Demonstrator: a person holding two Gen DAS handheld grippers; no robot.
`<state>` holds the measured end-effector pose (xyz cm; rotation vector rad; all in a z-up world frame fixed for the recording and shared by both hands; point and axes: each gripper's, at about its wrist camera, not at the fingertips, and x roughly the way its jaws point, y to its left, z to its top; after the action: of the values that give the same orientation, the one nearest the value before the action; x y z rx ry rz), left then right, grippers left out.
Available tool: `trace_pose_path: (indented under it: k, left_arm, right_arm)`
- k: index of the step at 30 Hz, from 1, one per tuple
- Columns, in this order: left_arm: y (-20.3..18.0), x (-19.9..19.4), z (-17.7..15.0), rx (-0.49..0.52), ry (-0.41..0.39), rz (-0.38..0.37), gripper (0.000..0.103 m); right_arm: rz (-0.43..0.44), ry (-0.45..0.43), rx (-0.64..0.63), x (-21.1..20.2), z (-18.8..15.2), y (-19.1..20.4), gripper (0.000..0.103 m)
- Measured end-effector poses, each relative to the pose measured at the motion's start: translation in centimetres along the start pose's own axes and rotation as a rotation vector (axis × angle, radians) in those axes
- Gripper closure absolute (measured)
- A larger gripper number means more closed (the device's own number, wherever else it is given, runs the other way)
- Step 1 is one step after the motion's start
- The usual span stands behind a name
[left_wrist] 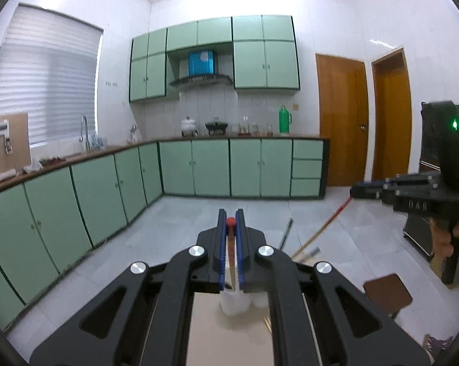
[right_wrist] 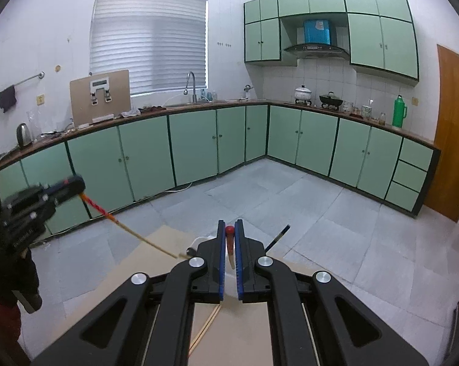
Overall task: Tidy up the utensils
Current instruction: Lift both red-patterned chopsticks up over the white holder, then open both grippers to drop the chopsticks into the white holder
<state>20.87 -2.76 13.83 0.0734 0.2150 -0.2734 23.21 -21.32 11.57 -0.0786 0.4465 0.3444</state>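
Observation:
My left gripper is shut on a pale chopstick with a red tip; the stick runs down toward a white holder on the beige table. In the right wrist view my right gripper is shut on a similar red-tipped chopstick above the white holder. Each gripper shows in the other's view: the right one with its slanted stick, the left one with its stick. A dark utensil leans out behind the grippers; its lower end is hidden.
Loose chopsticks lie on the table under my right gripper. A brown stool stands to the right of the table. Green cabinets line the far walls, with grey floor in between. Wooden doors are at the right.

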Motion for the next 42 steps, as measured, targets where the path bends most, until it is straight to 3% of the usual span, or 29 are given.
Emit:
trace_pose_path:
  k: [6,15,19,21,23,27,32,37,42]
  left_arm:
    - [-0.6,4.3,1.0,-0.015,0.005,-0.029,0.098]
    - [-0.3,11.7,-1.2,-0.035,0.116,-0.063,0.098]
    - [0.5,13.8,-2.3,-0.044,0.169,-0.068,0.090]
    - [0.9,13.7,-2.4,-0.045,0.170,-0.059,0.077]
    - [1.1,13.2,-2.4,-0.047,0.161,-0.060,0.077]
    - [1.3,11.7,-2.0,-0.050,0.133,-0.047,0.065]
    - [1.7,8.3,-3.1,-0.070,0.109,-0.025,0.056]
    - [1.4,4.5,-6.8,-0.105,0.135,-0.014,0.048]
    - [-0.3,2.6,-12.9,-0.096,0.232,0.003,0.042]
  right_arm:
    - [-0.026,0.031,0.005,3.3,0.7,-0.6,0.097]
    - [-0.033,0.114,0.020,8.8,-0.3,-1.8,0.098]
    - [-0.031,0.151,0.032,10.6,-0.9,-2.3,0.096]
    - [-0.041,0.145,0.032,10.6,-1.1,-2.5,0.092]
    - [-0.045,0.132,0.040,10.1,-1.1,-2.6,0.085]
    - [-0.056,0.093,0.069,8.1,-1.4,-3.5,0.069]
    - [-0.076,0.032,0.085,4.2,-3.4,-3.5,0.043]
    - [-0.095,0.010,0.100,1.5,-7.6,-2.4,0.028]
    - [-0.135,0.021,0.152,0.7,-13.6,-0.7,0.012]
